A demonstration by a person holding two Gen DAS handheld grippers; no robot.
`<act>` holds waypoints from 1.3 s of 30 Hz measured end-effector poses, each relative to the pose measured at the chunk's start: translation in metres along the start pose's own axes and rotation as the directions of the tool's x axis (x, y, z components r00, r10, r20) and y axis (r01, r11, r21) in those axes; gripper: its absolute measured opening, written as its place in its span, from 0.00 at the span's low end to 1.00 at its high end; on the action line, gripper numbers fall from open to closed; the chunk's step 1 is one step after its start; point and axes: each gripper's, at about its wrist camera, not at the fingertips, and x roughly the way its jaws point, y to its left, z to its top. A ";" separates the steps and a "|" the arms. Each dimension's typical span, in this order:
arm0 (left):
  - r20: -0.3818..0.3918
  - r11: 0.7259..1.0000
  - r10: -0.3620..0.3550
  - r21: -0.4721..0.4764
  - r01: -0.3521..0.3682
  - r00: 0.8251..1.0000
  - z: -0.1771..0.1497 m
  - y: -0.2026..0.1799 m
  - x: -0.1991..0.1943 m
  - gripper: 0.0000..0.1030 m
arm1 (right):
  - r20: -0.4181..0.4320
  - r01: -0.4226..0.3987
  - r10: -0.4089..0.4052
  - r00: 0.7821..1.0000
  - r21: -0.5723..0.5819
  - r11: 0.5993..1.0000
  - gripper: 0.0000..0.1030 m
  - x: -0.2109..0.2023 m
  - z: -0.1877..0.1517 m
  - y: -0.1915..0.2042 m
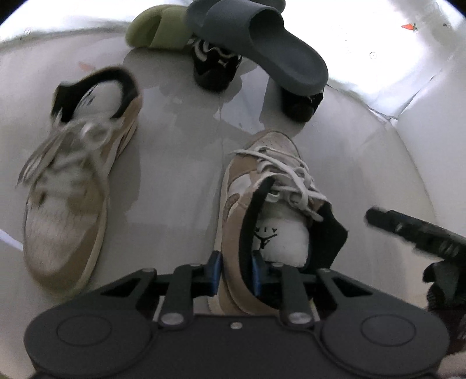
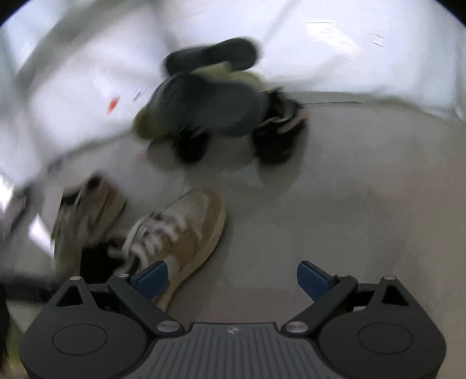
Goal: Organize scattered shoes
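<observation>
Flooring (image 1: 180, 151), pale grey and smooth with a dull sheen, carries everything, and a white wall (image 1: 431, 17) meets it along the top of the left wrist frame. Up there, centre, sits the untidy heap: a slate-blue slide (image 1: 262, 43) of moulded foam lies tilted across two black sneakers (image 1: 214, 68), with an olive-green slide (image 1: 154, 29) tucked against them at upper centre-left. That pile looks simply dumped, not paired.

Nearer, two tan-and-white sneakers of suede and leather are the task's business for now. One tan sneaker (image 1: 72, 180) lies at the left of the frame, heel upward in the picture, laces loose, apart from its mate. The held tan sneaker (image 1: 262, 186) sits at lower centre, toe pointing toward the heap, its soft white tongue pushed up.

Its collar wall is thin and pliable, which I judge is why the left tool (image 1: 234, 269) takes it there: the blue pads are clamped on that wall, one outside, one inside the opening.

The right tool (image 2: 231, 280), in its own blurred view, hangs with blue pads wide apart over bare floor at lower centre, holding nothing, just right of the same sneaker.
</observation>
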 end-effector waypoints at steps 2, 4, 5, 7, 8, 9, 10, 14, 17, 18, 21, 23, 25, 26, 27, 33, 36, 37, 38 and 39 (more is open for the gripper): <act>0.041 0.998 -0.058 -0.013 0.058 0.997 -0.009 0.008 -0.016 0.22 | -0.058 -0.060 0.055 0.997 -0.081 0.995 0.82 0.001 -0.009 0.019; 0.108 0.993 -0.114 -0.007 0.116 0.988 -0.013 0.013 -0.037 0.22 | -0.098 -0.107 0.093 0.991 -0.147 0.983 0.65 0.000 -0.015 0.037; 0.144 0.990 -0.143 -0.001 0.144 0.979 -0.014 0.016 -0.048 0.22 | -0.102 -0.114 0.098 0.990 -0.171 0.979 0.62 -0.001 -0.017 0.045; 0.193 0.987 -0.158 0.000 0.161 0.968 -0.015 0.021 -0.063 0.22 | -0.139 -0.161 0.136 0.981 -0.193 0.968 0.46 0.000 -0.016 0.058; 0.210 0.987 -0.155 -0.003 0.160 0.965 -0.014 0.025 -0.069 0.22 | -0.159 -0.187 0.156 0.975 -0.202 0.961 0.41 0.001 -0.016 0.065; 0.224 0.988 -0.150 -0.008 0.155 0.963 -0.013 0.029 -0.075 0.22 | -0.176 -0.209 0.172 0.969 -0.214 0.954 0.32 0.003 -0.015 0.073; 0.230 0.989 -0.143 -0.013 0.150 0.963 -0.013 0.035 -0.079 0.22 | -0.187 -0.227 0.188 0.964 -0.221 0.948 0.29 0.006 -0.015 0.082; 0.240 0.991 -0.116 -0.036 0.128 0.964 -0.016 0.058 -0.090 0.22 | -0.217 -0.278 0.233 0.948 -0.211 0.937 0.28 0.025 -0.008 0.109; 0.256 0.992 -0.092 -0.057 0.110 0.962 -0.016 0.081 -0.103 0.22 | -0.201 -0.235 0.197 0.959 -0.184 0.955 0.17 0.047 0.000 0.123; 0.271 0.993 -0.083 -0.062 0.104 0.959 -0.015 0.089 -0.109 0.22 | -0.192 -0.230 0.199 0.961 -0.154 0.961 0.12 0.055 0.004 0.125; 0.299 0.993 -0.064 -0.072 0.089 0.952 -0.010 0.110 -0.119 0.22 | -0.156 -0.231 0.216 0.964 -0.082 0.970 0.08 0.075 0.018 0.127; 0.307 0.995 -0.052 -0.068 0.077 0.950 -0.006 0.120 -0.122 0.22 | -0.124 -0.200 0.189 0.974 -0.079 0.977 0.04 0.087 0.029 0.131; 0.316 0.996 -0.042 -0.063 0.065 0.948 -0.002 0.128 -0.124 0.22 | -0.087 -0.175 0.170 0.982 -0.062 0.983 0.00 0.098 0.040 0.135; 0.321 0.996 -0.040 -0.062 0.062 0.946 0.000 0.130 -0.124 0.22 | -0.064 -0.172 0.169 0.984 -0.039 0.984 0.00 0.103 0.045 0.135; 0.325 0.996 -0.037 -0.060 0.060 0.945 0.002 0.132 -0.125 0.23 | -0.053 -0.184 0.182 0.982 -0.036 0.982 0.02 0.104 0.049 0.135; 0.330 0.995 -0.008 -0.096 0.042 0.944 0.026 0.148 -0.108 0.24 | 0.053 -0.247 0.260 0.964 -0.177 0.953 0.40 0.070 0.065 0.134; 0.322 0.992 -0.012 -0.112 0.051 0.947 0.039 0.152 -0.095 0.24 | 0.109 -0.144 0.175 0.979 -0.244 0.959 0.84 0.056 0.062 0.124; 0.311 0.992 -0.017 -0.114 0.055 0.950 0.045 0.151 -0.087 0.24 | 0.103 -0.113 0.145 0.984 -0.262 0.958 0.84 0.058 0.061 0.118; 0.301 0.992 -0.023 -0.108 0.058 0.953 0.050 0.150 -0.081 0.24 | 0.099 -0.082 0.114 0.989 -0.280 0.956 0.84 0.060 0.060 0.113; 0.293 0.993 -0.029 -0.098 0.060 0.956 0.054 0.148 -0.077 0.24 | 0.077 -0.076 0.101 0.992 -0.279 0.957 0.84 0.066 0.059 0.106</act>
